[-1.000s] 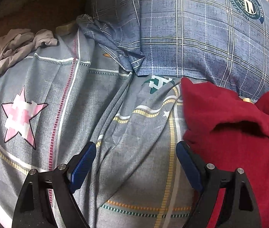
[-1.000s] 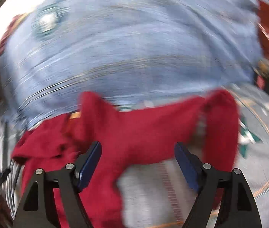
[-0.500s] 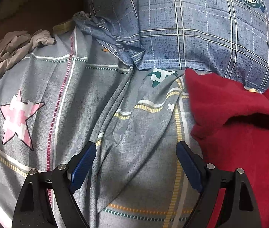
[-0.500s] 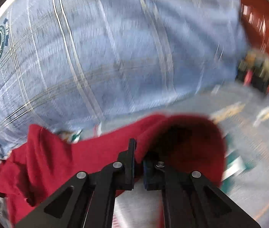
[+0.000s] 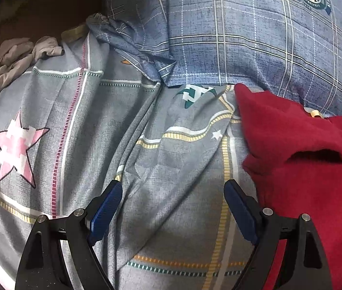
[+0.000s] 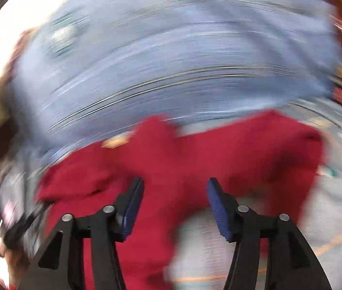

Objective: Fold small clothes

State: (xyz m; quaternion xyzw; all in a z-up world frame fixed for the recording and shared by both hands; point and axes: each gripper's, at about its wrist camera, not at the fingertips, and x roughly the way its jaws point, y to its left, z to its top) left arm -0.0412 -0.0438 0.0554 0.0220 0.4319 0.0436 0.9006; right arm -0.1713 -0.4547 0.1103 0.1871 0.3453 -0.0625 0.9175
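Left wrist view: the left gripper (image 5: 173, 193) hangs with jaws wide and empty above a grey patterned bedsheet (image 5: 93, 130). The red garment (image 5: 299, 159) lies crumpled at right, its far edge against a blue plaid pillow (image 5: 243, 29). A beige cloth (image 5: 6, 60) sits far left.

Right wrist view, heavily blurred: the right gripper (image 6: 175, 191) has just been opening, jaws partly apart with nothing clamped, over the red garment (image 6: 195, 149) on the bed.
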